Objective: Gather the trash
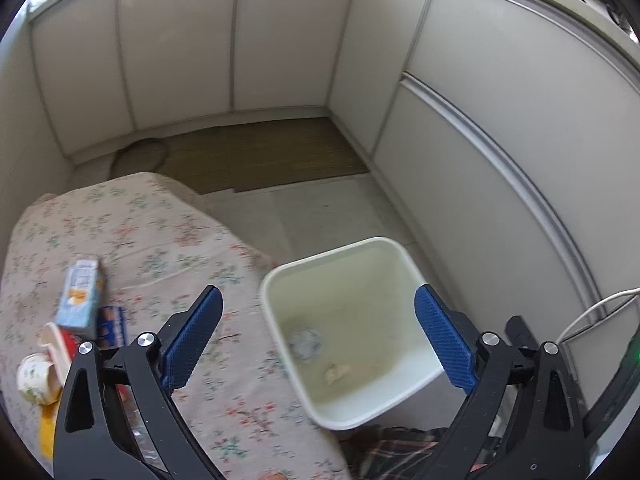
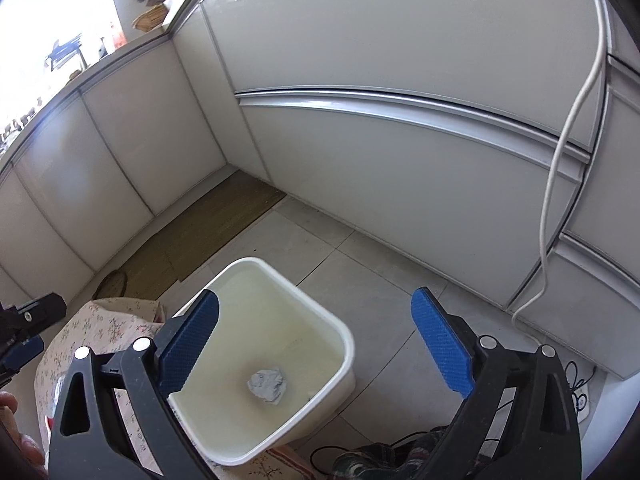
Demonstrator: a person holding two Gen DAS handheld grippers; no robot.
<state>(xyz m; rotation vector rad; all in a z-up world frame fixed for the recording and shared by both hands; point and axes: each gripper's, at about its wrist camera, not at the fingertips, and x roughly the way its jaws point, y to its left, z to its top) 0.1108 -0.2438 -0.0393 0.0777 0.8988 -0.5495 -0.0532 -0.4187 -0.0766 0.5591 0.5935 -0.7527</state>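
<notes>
Blue pads: both pairs spread wide, nothing between them; left gripper (image 1: 318,336) and right gripper (image 2: 316,340) hang released over the bin.
Bin (image 1: 280,280): white, open-topped, on the floor hard against the table edge, likely so scraps drop straight in.
Inside the bin: crumpled paper ball (image 2: 267,385) at the bottom, plus a paler scrap (image 1: 338,372).
Left of the bin: carton (image 1: 80,294), cup (image 1: 34,378) and wrappers wait on the floral tablecloth (image 1: 160,224).
Room: bare tiles beyond the bin, cabinets (image 2: 400,180) well apart; white cable (image 2: 560,160) dangles right of it, a possible snag.
</notes>
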